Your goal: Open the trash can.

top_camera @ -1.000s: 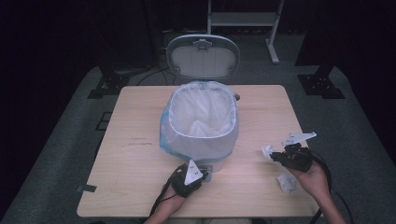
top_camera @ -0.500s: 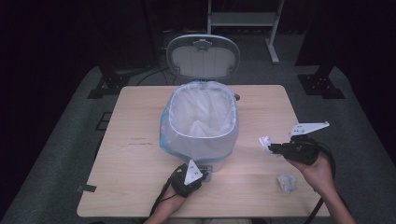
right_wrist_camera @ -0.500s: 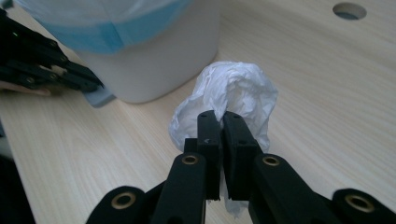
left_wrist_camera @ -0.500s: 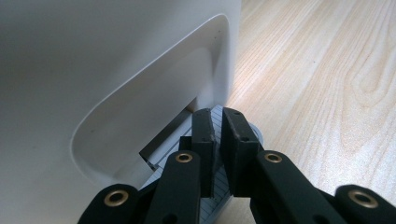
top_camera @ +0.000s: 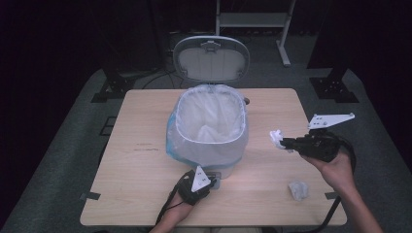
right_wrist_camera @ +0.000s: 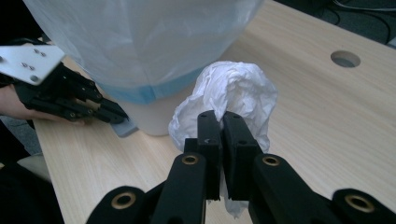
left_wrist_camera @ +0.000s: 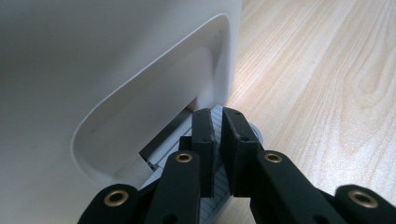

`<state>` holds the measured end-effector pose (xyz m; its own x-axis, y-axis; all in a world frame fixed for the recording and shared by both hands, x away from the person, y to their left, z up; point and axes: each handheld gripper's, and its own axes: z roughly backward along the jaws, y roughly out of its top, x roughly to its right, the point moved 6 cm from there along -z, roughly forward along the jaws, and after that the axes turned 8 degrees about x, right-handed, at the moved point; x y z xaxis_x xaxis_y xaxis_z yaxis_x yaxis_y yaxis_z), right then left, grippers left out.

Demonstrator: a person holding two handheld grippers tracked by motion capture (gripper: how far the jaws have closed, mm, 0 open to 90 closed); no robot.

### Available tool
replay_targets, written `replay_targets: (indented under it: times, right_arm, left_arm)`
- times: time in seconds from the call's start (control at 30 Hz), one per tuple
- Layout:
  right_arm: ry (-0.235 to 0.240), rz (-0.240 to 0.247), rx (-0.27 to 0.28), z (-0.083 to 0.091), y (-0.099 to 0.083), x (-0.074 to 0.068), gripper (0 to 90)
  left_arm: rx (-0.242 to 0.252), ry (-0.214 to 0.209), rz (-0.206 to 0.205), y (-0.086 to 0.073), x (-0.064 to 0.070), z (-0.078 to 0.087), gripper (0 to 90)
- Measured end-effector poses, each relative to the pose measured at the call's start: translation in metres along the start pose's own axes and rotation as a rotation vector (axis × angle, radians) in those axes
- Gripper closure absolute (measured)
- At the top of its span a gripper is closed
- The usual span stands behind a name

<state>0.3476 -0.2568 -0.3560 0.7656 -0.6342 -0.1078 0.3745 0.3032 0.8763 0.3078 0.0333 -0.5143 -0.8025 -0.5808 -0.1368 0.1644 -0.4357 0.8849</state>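
1. Nearest the table's front edge, a little left of its middle, our left gripper (top_camera: pixel 210 180) lies low on the table (top_camera: pixel 145 184). Its jaws are pressed together on the grey pedal (left_wrist_camera: pixel 205 154) at the foot of the bin (top_camera: pixel 209 150).
2. A second crumpled wad (top_camera: pixel 298 190) lies loose on the table towards the front right corner, apart from both grippers.
3. Our right gripper (top_camera: pixel 284 142) is lifted above the table's right side, between the bin and the right edge, and points left at the bin. Its jaws are clamped on a crumpled white tissue (right_wrist_camera: pixel 233 105), which bulges out past the tips; in the high view the tissue hangs in the air just right of the bin's wall, not over the opening.
4. The white bin stands at the middle of the table, lined with a translucent bag (top_camera: pixel 184 131) folded over its rim and draped down its sides, blue at the lower hem. Some crumpled white material lies at the bottom of the liner.
5. The bin's lid (top_camera: pixel 211 58) stands raised behind it, over the table's far edge.
6. A round hole (right_wrist_camera: pixel 345 59) in the tabletop shows beyond the tissue in the right gripper view.
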Motion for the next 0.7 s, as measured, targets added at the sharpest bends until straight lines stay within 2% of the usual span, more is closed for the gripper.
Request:
replay_targets:
  times: [0.23,0.43,0.7]
  right_arm:
    - [0.017,0.014,0.02,0.004,0.017,-0.005,86.1]
    - [0.044,0.024,0.052,0.007,0.04,-0.011,86.1]
    - [0.054,0.045,0.062,0.009,0.057,-0.017,86.1]
  left_arm:
    - [-0.002,-0.008,0.009,0.0,0.0,0.0,84.1]
    - [-0.001,-0.008,0.011,0.0,0.0,0.0,84.0]
    - [-0.003,-0.009,0.009,0.0,-0.001,0.0,84.1]
